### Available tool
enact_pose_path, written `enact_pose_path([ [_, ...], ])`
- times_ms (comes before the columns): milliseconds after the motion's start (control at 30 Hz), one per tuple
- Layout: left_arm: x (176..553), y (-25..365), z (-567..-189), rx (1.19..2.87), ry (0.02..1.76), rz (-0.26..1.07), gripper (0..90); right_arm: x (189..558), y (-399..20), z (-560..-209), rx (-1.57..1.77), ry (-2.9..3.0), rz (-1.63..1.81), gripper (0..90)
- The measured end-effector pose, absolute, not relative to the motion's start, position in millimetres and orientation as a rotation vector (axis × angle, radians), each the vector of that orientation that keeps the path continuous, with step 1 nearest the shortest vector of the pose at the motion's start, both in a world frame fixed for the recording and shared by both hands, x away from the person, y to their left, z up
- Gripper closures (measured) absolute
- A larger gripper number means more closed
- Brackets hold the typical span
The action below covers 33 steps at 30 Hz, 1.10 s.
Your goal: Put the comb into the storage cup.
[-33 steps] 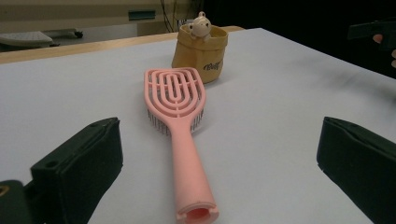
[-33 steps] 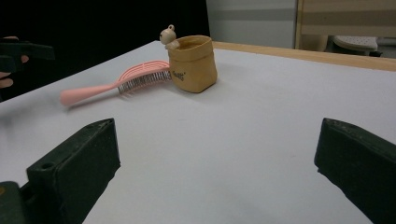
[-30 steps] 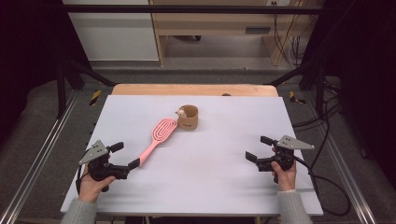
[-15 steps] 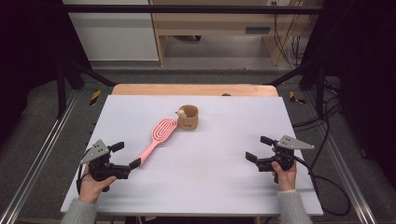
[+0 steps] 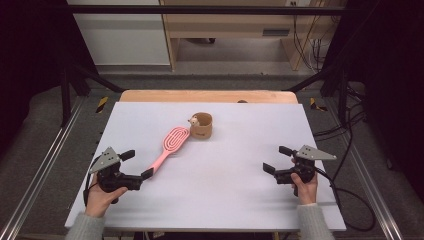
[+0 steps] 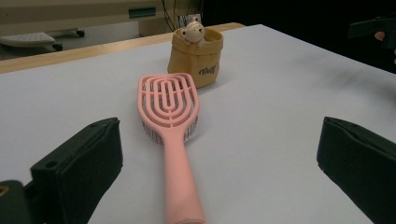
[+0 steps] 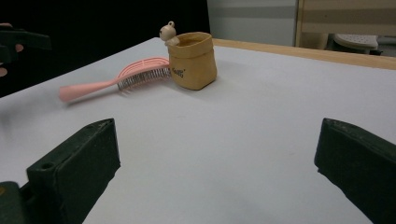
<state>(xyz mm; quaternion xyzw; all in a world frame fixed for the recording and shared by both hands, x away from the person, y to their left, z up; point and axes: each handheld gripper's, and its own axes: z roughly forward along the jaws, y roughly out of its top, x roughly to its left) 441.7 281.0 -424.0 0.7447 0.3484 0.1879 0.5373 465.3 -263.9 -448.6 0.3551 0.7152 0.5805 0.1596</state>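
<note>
The pink brush (image 6: 169, 121) lies on the table (image 5: 240, 200) left of centre, handle end between the left gripper's (image 5: 134, 167) wide-apart jaws; it looks light, stiff and smooth, best pinched mid-handle, while the right gripper (image 5: 276, 160) rests near right, jaws apart.

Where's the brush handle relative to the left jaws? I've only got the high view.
Observer: In the left gripper view the pink hairbrush lies between the open jaws of the left hand-held gripper, handle end nearest, no contact visible.
Operator: Bristles up or down?
Observer: Down, on the table.
Operator: What's in that tan cup?
Observer: It's a soft tan pouch with small print on its side; a little animal figure peeks over its rim.
</note>
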Motion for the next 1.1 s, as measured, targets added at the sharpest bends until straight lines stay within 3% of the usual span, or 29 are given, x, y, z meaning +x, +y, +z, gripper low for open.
enact_pose_path([
  [1100,470.8,262.3,-405.6,1.913,0.877,0.456,0.0,465.7,-263.7,-449.3,1.012,2.053,1.647,0.4],
])
